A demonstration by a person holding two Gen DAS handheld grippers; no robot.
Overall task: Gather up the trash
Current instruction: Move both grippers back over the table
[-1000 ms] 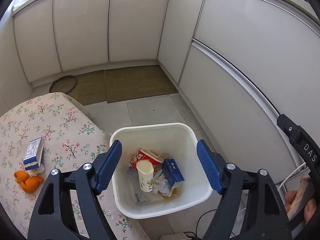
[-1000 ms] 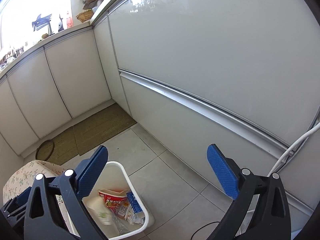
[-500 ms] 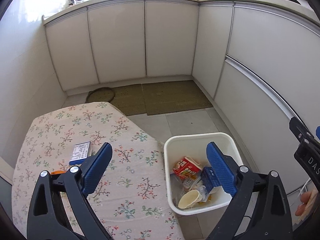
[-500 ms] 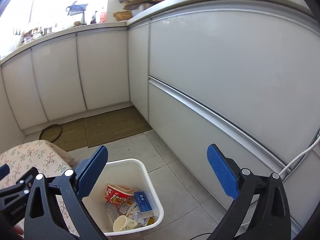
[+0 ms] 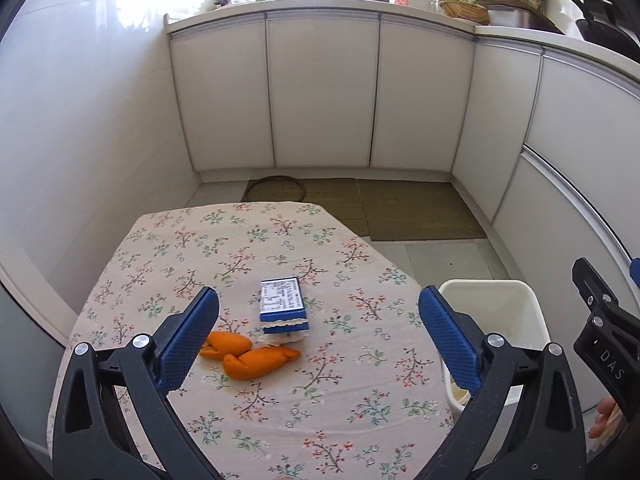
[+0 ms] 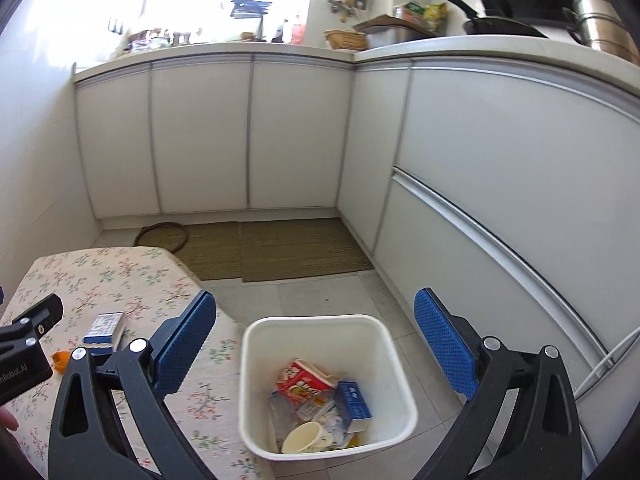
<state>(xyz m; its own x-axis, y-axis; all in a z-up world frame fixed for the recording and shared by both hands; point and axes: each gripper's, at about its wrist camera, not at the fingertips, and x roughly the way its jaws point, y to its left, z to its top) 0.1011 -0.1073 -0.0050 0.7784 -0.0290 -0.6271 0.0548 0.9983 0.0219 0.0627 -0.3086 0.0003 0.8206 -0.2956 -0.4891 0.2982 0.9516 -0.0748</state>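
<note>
A white trash bin [image 6: 320, 330] stands on the floor beside the table and holds a red-and-white carton [image 6: 302, 382], a blue box [image 6: 354, 400], a paper cup [image 6: 306, 438] and wrappers. On the floral tablecloth [image 5: 248, 248] lie a blue-and-white box [image 5: 282, 300] and orange peel [image 5: 248, 358]. My left gripper [image 5: 318, 334] is open and empty above the table, just in front of the box and peel. My right gripper [image 6: 316, 342] is open and empty above the bin. The box also shows in the right wrist view [image 6: 105, 326].
White cabinets [image 5: 320, 92] line the back and right walls. Woven mats [image 5: 400, 210] and a ring [image 5: 274, 194] lie on the tiled floor. The bin's rim shows right of the table in the left wrist view [image 5: 486, 286]. A white cable [image 6: 608, 354] runs along the right cabinet.
My left gripper has swung left from over the bin to over the table, bringing the box and peel between its fingers' view. My right gripper has turned to look down at the bin.
</note>
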